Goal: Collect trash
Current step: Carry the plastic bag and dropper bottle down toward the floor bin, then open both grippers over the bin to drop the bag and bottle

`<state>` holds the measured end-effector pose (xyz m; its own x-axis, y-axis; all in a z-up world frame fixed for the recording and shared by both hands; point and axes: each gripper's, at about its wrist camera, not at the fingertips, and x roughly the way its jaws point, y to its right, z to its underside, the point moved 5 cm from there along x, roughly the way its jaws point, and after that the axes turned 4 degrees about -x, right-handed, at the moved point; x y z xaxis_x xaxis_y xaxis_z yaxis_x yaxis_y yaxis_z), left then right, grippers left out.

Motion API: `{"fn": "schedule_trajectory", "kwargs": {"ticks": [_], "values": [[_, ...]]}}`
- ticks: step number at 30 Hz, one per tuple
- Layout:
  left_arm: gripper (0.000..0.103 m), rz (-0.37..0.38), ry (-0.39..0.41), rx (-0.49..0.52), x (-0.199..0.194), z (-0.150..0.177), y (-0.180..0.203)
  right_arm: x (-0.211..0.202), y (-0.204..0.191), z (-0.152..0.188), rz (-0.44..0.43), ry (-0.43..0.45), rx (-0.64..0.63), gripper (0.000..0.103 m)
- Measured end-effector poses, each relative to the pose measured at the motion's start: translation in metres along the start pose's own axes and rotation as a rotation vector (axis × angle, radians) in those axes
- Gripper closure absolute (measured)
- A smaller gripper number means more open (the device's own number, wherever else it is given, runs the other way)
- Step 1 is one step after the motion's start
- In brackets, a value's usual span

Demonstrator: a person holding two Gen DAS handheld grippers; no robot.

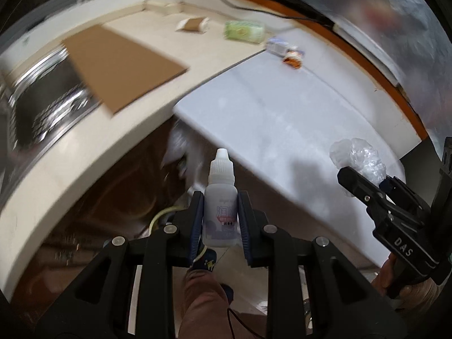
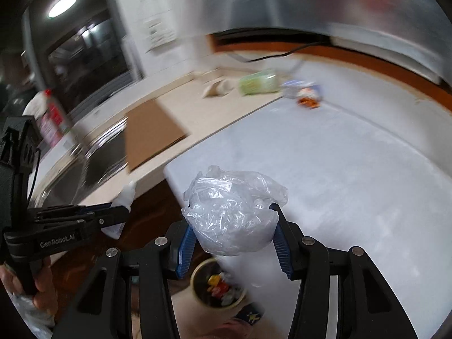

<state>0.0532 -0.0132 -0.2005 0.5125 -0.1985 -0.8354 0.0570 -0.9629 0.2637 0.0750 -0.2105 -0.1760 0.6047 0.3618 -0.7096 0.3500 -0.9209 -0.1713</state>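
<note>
Both pairs of fingers are clamped on trash: the right gripper (image 2: pixel 230 231) holds a crumpled clear plastic bag (image 2: pixel 233 214) between its blue pads, and the left gripper (image 1: pixel 220 220) pinches a small white dropper bottle (image 1: pixel 220 206) upright, cap pointing away from the fingers. Beyond the right fingers spreads a white tabletop (image 2: pixel 339 169); ahead and left of the left fingers runs a beige counter (image 1: pixel 84 163) bearing a brown cardboard sheet (image 1: pixel 118 62) over a steel sink (image 1: pixel 42 104). Far ahead lie a green packet (image 1: pixel 244 31), a tan wrapper (image 1: pixel 193 25) and small orange-and-white wrappers (image 1: pixel 285 52). Below the right fingers stands a trash bin (image 2: pixel 217 285) holding wrappers.
</note>
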Motion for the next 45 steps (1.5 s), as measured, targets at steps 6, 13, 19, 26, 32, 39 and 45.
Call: {"fn": "schedule_trajectory", "kwargs": {"ticks": [6,13,19,26,32,39,45], "values": [[0.082,-0.011,-0.048,-0.074,0.006,0.051,-0.045,0.014,-0.067,0.052,-0.094,-0.071,-0.109,0.054],[0.082,-0.065,-0.11,-0.079,0.06,0.083,-0.061,0.066,-0.11,0.112,-0.163,-0.215,-0.132,0.054],[0.082,-0.096,-0.187,-0.041,0.128,0.101,-0.07,0.138,-0.106,0.155,-0.147,-0.322,-0.106,0.054],[0.082,-0.108,-0.271,-0.021,0.221,0.129,-0.094,0.231,-0.09,0.213,-0.103,-0.425,-0.037,0.053],[0.082,-0.122,-0.338,0.011,0.302,0.156,-0.115,0.304,-0.077,0.272,-0.081,-0.491,0.001,0.053],[0.082,-0.144,-0.398,0.067,0.374,0.179,-0.136,0.37,-0.07,0.333,-0.079,-0.565,0.041,0.053],[0.054,-0.162,-0.42,0.102,0.402,0.186,-0.152,0.412,-0.069,0.356,-0.101,-0.591,0.08,0.045]]}}
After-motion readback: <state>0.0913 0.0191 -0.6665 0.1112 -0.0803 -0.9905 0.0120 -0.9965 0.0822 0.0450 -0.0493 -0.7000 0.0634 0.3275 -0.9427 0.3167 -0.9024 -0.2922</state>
